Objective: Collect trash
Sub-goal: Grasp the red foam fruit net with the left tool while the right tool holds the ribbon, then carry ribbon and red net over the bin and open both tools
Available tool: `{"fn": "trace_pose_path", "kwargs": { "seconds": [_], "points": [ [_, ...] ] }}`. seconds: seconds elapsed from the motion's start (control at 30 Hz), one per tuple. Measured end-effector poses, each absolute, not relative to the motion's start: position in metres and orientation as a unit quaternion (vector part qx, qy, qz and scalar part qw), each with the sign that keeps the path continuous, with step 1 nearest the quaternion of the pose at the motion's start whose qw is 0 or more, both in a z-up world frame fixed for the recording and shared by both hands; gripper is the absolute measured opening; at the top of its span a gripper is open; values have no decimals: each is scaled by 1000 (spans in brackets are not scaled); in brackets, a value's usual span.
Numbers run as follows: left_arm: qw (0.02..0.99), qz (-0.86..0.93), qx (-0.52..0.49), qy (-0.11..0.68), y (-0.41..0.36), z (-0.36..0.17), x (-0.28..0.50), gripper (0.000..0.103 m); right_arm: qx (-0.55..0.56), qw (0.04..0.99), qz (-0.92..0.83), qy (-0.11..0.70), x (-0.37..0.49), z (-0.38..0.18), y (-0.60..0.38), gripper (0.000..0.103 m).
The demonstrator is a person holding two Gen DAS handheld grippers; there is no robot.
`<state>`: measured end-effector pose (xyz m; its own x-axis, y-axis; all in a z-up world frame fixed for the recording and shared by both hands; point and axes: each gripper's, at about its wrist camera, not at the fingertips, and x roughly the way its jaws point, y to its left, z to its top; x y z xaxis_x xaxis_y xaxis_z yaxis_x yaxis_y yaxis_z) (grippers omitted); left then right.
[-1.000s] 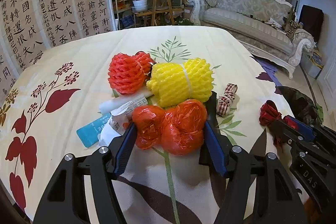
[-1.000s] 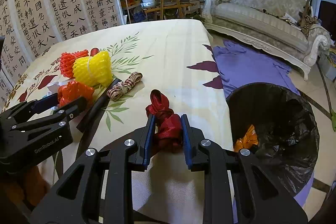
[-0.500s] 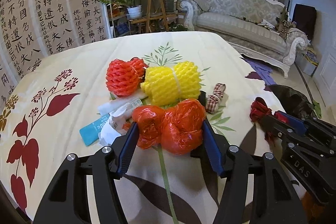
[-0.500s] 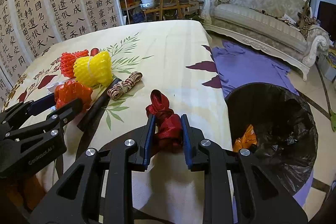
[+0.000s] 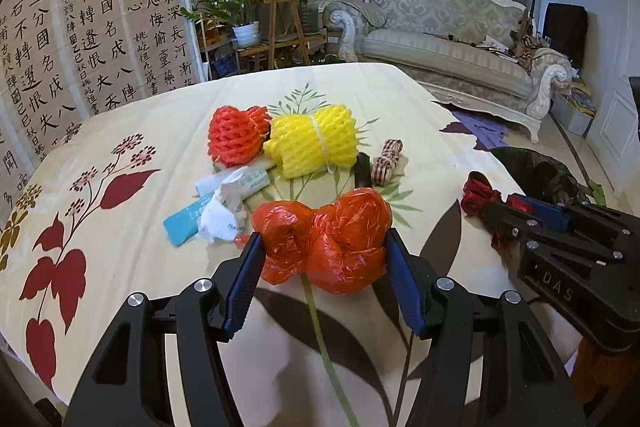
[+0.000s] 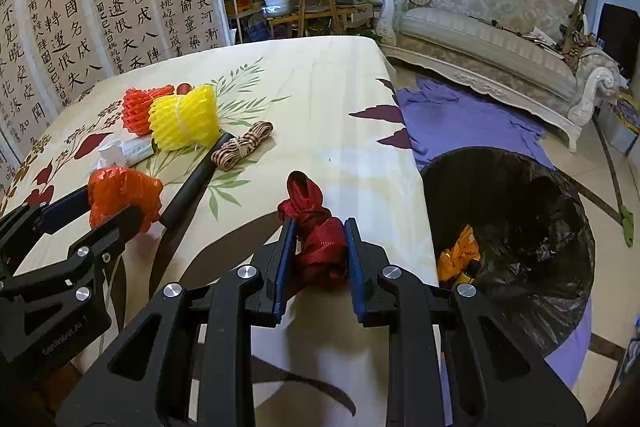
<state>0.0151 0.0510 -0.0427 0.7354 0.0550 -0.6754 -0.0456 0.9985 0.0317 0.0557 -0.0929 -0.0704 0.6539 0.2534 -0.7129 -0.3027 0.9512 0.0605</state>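
My left gripper (image 5: 325, 255) is shut on a crumpled orange plastic bag (image 5: 332, 235) and holds it above the table; the bag also shows in the right wrist view (image 6: 122, 193). My right gripper (image 6: 320, 247) is shut on a dark red ribbon bundle (image 6: 316, 227), near the table's right edge. A bin lined with a black bag (image 6: 520, 219) stands on the floor to the right, with orange trash (image 6: 460, 253) inside. On the table lie a yellow foam net (image 5: 314, 143), an orange foam net (image 5: 234, 135), a striped ribbon (image 5: 386, 161), a black stick (image 6: 196, 177) and paper wrappers (image 5: 232, 195).
The table wears a cream floral cloth (image 5: 120, 227). A calligraphy screen (image 5: 80, 27) stands behind at left. A sofa (image 5: 460, 39), a plant stand (image 5: 280, 23) and a purple cloth (image 6: 460, 115) on the floor lie beyond the table.
My left gripper has lifted the orange bag up off the table and drawn it back from the pile. My right gripper has barely moved with the red ribbon.
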Motion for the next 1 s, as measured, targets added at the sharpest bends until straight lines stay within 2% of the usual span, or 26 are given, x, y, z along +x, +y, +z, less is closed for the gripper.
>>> {"fn": "trace_pose_path", "kwargs": {
  "seconds": [0.43, 1.0],
  "points": [
    [941, -2, 0, 340, 29, -26, 13, 59, -13, 924, 112, 365, 47, -54, -130, 24],
    [941, -101, 21, 322, -69, -17, 62, 59, 30, 938, -7, 346, 60, -55, -233, 24]
  ]
}}
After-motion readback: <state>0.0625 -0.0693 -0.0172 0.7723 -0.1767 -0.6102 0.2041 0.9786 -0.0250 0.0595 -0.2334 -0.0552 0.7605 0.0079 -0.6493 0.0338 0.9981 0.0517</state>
